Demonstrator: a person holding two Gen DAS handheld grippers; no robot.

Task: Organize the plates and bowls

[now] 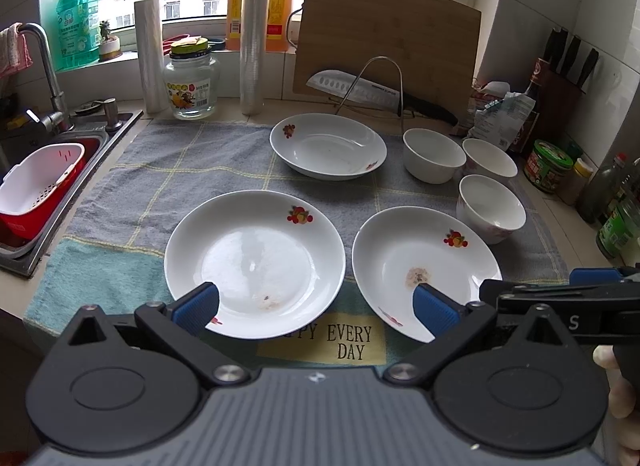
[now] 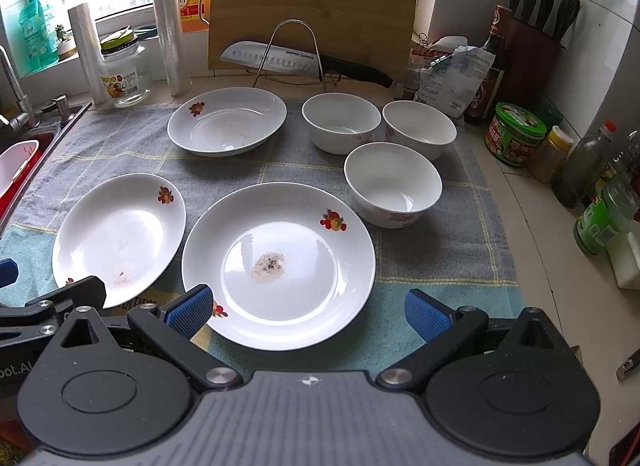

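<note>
Three white shallow plates with fruit prints and three white round bowls all sit rim-up on a grey-and-teal checked towel (image 2: 280,169) covering the kitchen surface. The near-left plate (image 1: 256,262) lies beside the stained near-right plate (image 2: 280,262), not touching it; the far plate (image 2: 227,121) rests left of the bowls. Two bowls (image 2: 341,121) (image 2: 419,127) stand side by side at the far right, the third bowl (image 2: 394,183) just nearer. The left claw (image 1: 316,306) is released, hovering over the near plates' edges; the right claw (image 2: 308,312) is likewise spread, holding nothing. A bamboo cutting board (image 2: 316,5) leans against the far wall, a sink (image 1: 60,157) at the left.
</note>
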